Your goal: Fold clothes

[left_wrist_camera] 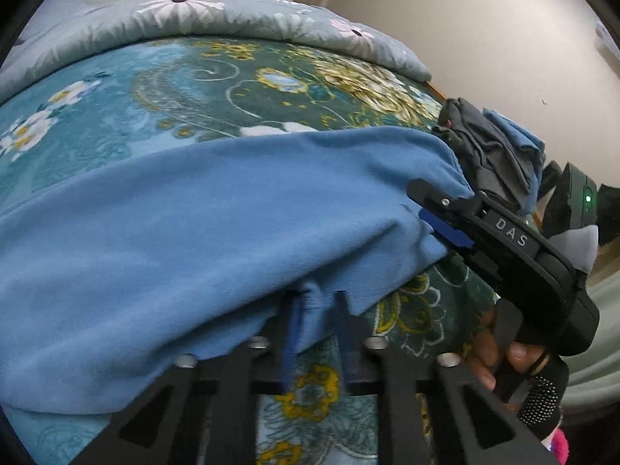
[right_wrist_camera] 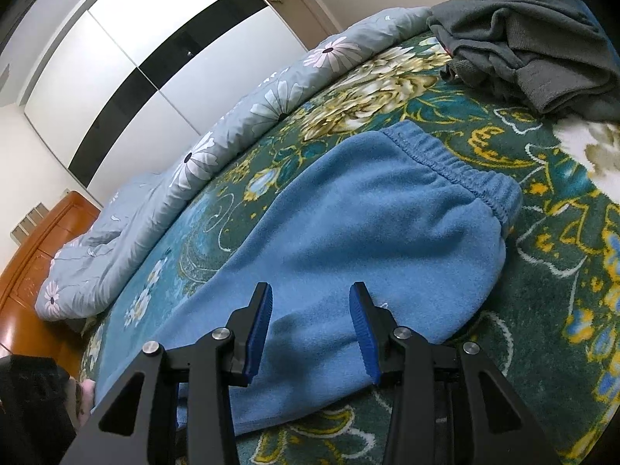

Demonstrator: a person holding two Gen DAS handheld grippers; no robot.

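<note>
Blue fleece trousers (right_wrist_camera: 372, 232) lie flat on the bed, their elastic waistband (right_wrist_camera: 469, 174) at the far end. In the left wrist view my left gripper (left_wrist_camera: 314, 304) is shut on a small fold at the near edge of the trousers (left_wrist_camera: 217, 224). My right gripper (right_wrist_camera: 312, 294) stands open low over the trousers' near part, cloth below the gap and neither pad pressing. From the left wrist view the right gripper (left_wrist_camera: 430, 209) sits at the cloth's right edge, held by a person's hand (left_wrist_camera: 488, 352).
The bed carries a teal floral blanket (right_wrist_camera: 542, 271). A crumpled grey pile of clothes (right_wrist_camera: 534, 50) lies beyond the waistband. A grey-blue daisy quilt (right_wrist_camera: 271, 89) runs along the far side, with a white and black wardrobe (right_wrist_camera: 155, 38) and a wooden headboard (right_wrist_camera: 35, 255) behind.
</note>
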